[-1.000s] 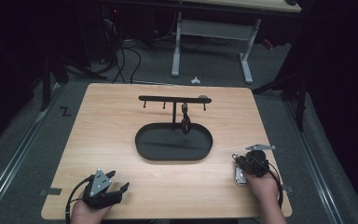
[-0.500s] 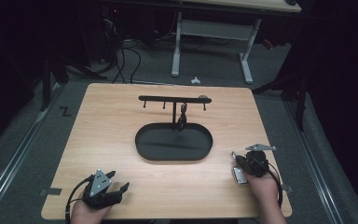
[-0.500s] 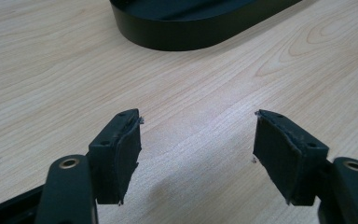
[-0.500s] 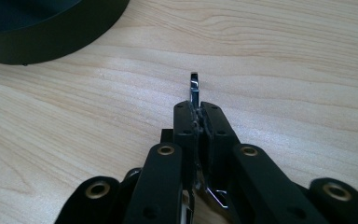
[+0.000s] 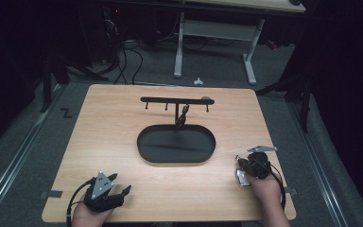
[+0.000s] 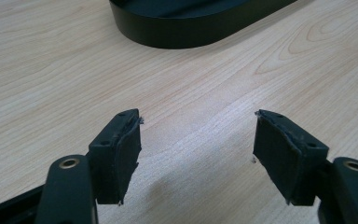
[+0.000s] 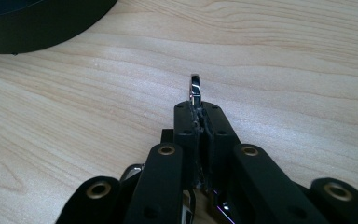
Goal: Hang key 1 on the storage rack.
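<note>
My right gripper (image 7: 199, 109) (image 5: 241, 163) rests near the table's front right. Its jaws have just been closing and are now shut on a thin chrome metal loop (image 7: 195, 86) that pokes out past the tips. More shiny metal (image 5: 241, 177) lies under and beside that gripper. At the front left, my left gripper (image 6: 196, 144) (image 5: 119, 183) stands open just above bare wood with nothing between its pads. A black oval tray (image 5: 144, 142) sits mid-table. Behind it stands a black T-shaped rack (image 5: 176, 100) with pegs, and a small dark item (image 5: 183, 116) hangs from it.
The light wooden table (image 5: 104, 123) has bare room on both sides of the tray. A dark floor with cables and a white desk frame (image 5: 215, 30) lies beyond the far edge. A piece of tape (image 5: 50, 194) marks the front left corner.
</note>
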### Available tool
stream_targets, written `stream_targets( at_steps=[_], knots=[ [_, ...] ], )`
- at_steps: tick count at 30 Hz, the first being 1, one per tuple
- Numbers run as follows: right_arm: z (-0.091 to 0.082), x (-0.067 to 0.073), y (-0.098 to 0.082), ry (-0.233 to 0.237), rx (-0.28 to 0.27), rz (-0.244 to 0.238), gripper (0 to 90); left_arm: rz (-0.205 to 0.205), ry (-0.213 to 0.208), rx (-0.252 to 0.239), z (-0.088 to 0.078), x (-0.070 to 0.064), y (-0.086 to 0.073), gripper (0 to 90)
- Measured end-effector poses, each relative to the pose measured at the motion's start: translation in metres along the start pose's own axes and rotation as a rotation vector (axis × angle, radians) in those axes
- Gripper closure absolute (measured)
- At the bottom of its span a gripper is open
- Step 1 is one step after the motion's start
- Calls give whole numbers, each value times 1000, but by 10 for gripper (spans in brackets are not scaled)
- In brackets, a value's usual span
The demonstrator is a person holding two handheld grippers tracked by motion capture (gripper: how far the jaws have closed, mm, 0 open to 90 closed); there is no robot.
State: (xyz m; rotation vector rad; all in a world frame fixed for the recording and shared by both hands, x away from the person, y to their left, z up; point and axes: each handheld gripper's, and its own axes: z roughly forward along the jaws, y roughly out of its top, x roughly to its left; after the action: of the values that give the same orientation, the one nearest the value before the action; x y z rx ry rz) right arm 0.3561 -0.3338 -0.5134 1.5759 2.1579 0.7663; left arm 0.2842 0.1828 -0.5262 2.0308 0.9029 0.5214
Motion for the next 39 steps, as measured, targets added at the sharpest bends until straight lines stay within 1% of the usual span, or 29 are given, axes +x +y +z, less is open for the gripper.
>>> stream_targets(
  at_steps=[5, 10, 12, 13, 14, 15, 17, 18, 20, 21, 22, 24, 26, 30, 31, 32, 33, 34, 36, 39],
  knots=[
    [-1, 0, 0, 9, 11, 0, 863, 1, 1, -3, -1, -1, 0, 322],
    [-6, 2, 2, 39, 19, -2, 863, -5, 3, -3, -2, -1, 0, 323],
    [-9, 4, 3, 58, 17, 7, 863, -10, -3, -7, -2, -1, 1, 323],
    [-10, 4, 4, 60, 21, 4, 863, -4, -6, -8, -2, -2, 2, 324],
    [-11, 6, 5, 67, 33, 3, 863, 3, -5, -9, -1, -3, 2, 324],
    [-11, 7, 6, 69, 42, 5, 863, 10, -11, -7, -1, -4, 3, 323],
    [-14, 8, 9, 57, 69, -17, 862, 16, -17, -10, 0, -5, 4, 323],
    [-16, 9, 11, 60, 80, -15, 863, 18, -21, -9, 0, -5, 4, 323],
    [-20, 9, 14, 87, 97, -11, 862, 21, -27, -11, 0, -5, 5, 323],
    [-21, 10, 16, 93, 117, -1, 863, 25, -27, -13, 1, -4, 5, 323],
    [-22, 11, 18, 94, 143, -5, 862, 21, -32, -17, 1, -4, 5, 323],
    [-25, 12, 21, 106, 186, 4, 863, 22, -38, -19, 2, -2, 6, 323],
    [-28, 14, 26, 88, 219, -10, 862, 19, -38, -22, 3, -2, 6, 323],
    [-33, 17, 35, 63, 267, -24, 862, 12, -43, -22, 3, 0, 6, 323],
    [-34, 18, 37, 61, 275, -25, 862, 7, -43, -28, 3, 0, 6, 323],
    [-37, 19, 40, 49, 285, -30, 862, 5, -42, -31, 3, 1, 6, 323],
    [-41, 21, 43, 51, 290, -31, 862, 4, -45, -30, 2, 1, 6, 323],
    [-41, 21, 43, 51, 290, -31, 862, 3, -46, -31, 2, 1, 6, 323],
    [-46, 24, 47, 41, 298, -53, 862, 0, -46, -35, 2, 1, 6, 323],
    [-52, 27, 52, 37, 302, -69, 862, 0, -48, -34, 2, 1, 6, 323]
  ],
)
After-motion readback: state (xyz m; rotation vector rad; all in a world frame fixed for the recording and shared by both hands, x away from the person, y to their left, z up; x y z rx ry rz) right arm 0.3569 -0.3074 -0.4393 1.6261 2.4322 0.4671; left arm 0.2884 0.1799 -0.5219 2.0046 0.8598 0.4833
